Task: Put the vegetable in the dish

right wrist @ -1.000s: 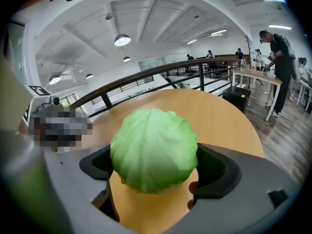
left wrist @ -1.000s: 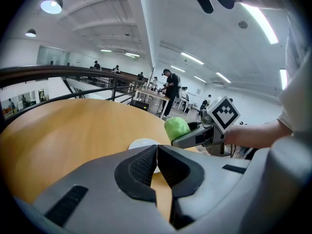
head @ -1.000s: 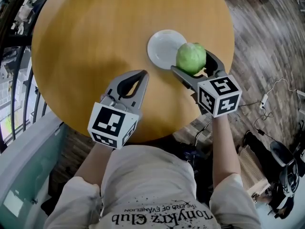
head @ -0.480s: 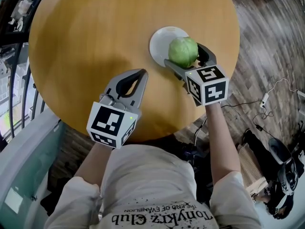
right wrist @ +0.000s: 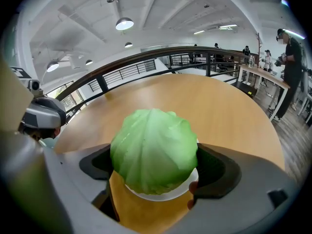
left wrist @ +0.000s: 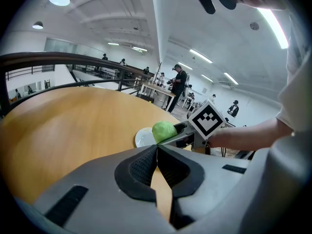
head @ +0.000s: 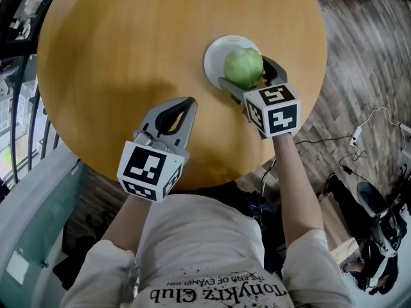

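Observation:
A round green cabbage [head: 243, 67] [right wrist: 154, 150] [left wrist: 164, 131] is clamped between the jaws of my right gripper [head: 246, 70], held just above the near part of a small white dish [head: 220, 51] [right wrist: 165, 193] [left wrist: 143, 137]. The dish rests on the round wooden table [head: 141, 43] toward its right side; the cabbage hides most of it. My left gripper [head: 184, 108] [left wrist: 157, 148] hovers over the table's near edge, left of the dish, its jaws pressed together with nothing between them.
The table's rim [head: 212, 178] runs close under both grippers. A dark railing [head: 26, 117] [right wrist: 146, 57] borders the left side. Wood flooring with cables [head: 359, 133] lies to the right. People stand at distant tables [left wrist: 178, 84].
My right gripper has carried the cabbage left and farther over the table, from the dish's right rim to above the dish. The left gripper has barely moved.

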